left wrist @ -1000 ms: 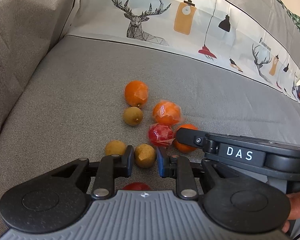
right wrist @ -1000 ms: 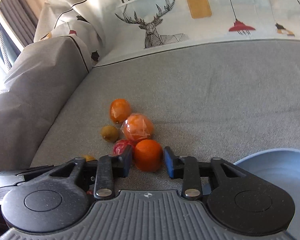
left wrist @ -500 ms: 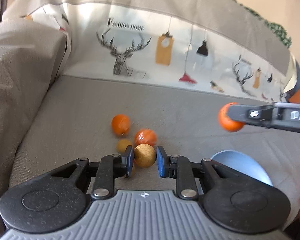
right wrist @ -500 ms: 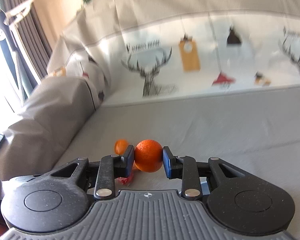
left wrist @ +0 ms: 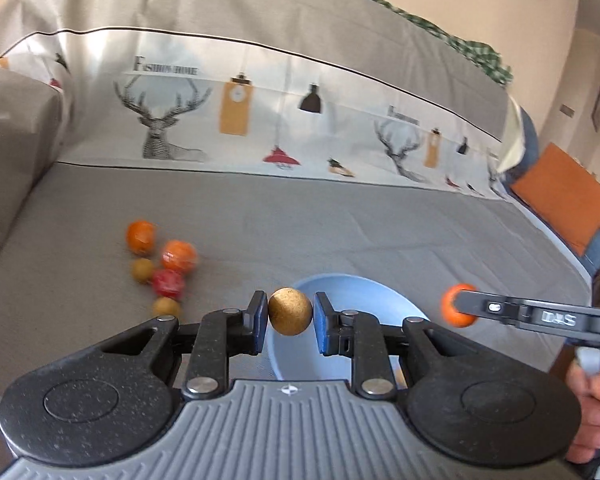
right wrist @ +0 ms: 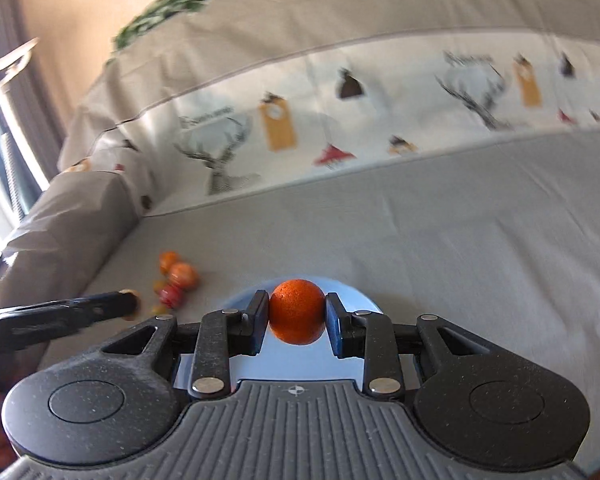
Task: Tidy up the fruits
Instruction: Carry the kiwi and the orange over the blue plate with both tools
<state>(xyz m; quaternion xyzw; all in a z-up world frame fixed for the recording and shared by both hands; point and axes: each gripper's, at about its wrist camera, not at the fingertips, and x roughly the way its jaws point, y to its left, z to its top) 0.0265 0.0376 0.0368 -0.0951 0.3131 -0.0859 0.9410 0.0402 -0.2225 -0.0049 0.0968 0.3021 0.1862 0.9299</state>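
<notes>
The left gripper holds a brown round fruit, jaws closed narrow on its widest part. The right gripper holds an orange the same way. Each pad pair bears on opposite sides of its fruit, which judging by the shape is the most secure hold on a sphere.

Both fruits hang above the light blue bowl on the grey sofa seat, clear of the cushion, so each can be let go straight into it. The orange sits nearer the bowl's far right side in the left view.

Neither fruit has a discernible long axis; both read as near-spherical, so orientation at release should not matter. No stem end is visible.

Remaining pile: two wrapped oranges, a red fruit and two brown fruits lie clustered at the left of the seat, well apart from the bowl.
</notes>
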